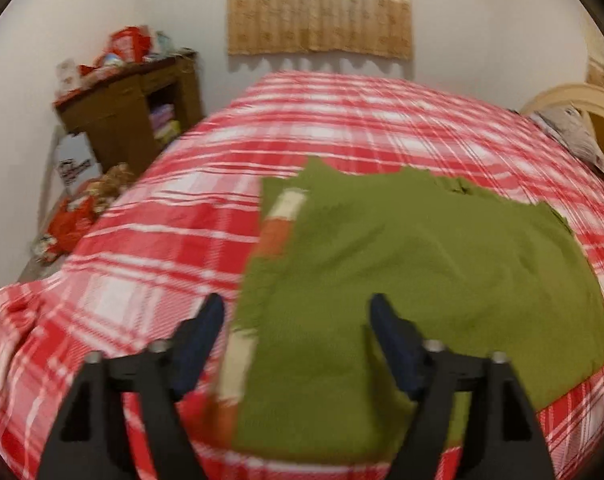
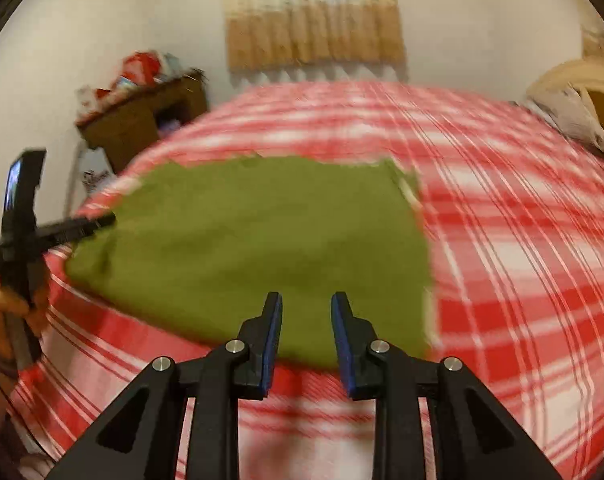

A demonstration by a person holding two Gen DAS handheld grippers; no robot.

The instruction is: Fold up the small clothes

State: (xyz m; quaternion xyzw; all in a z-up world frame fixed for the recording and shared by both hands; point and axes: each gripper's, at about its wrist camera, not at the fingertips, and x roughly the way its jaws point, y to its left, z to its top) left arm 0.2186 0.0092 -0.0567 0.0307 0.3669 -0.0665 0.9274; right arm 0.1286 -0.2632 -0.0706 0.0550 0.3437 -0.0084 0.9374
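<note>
A bedroom with pale walls, a short beige curtain (image 1: 320, 8) on the far wall and a brown wooden cabinet (image 1: 129, 110) in the left corner; a bed (image 1: 149, 208) with a red and white checked cover fills most of both views. The green garment (image 1: 414, 264) lies flat on this cover, near the front edge of the bed. It seems already folded, because an orange and cream striped band (image 1: 279, 220) shows from under its left edge.

The cloth looks soft, light and limp, perhaps a knit. I judge that it will bend wherever it is lifted and will not keep a shape, so it should be taken at an edge or a corner, with both layers pinched together. The thin cover below may come up with it if the pinch goes too deep.

The left gripper (image 1: 297, 308) has its jaws spread wide over the left edge of the garment, and no cloth is between them. The right gripper (image 2: 306, 306) hangs over the near edge of the garment with its jaws only a little apart, and it holds nothing.

A white box (image 1: 73, 164) beside the cabinet carries dark print, but it is too blurred to read. I see no other label or brand.
</note>
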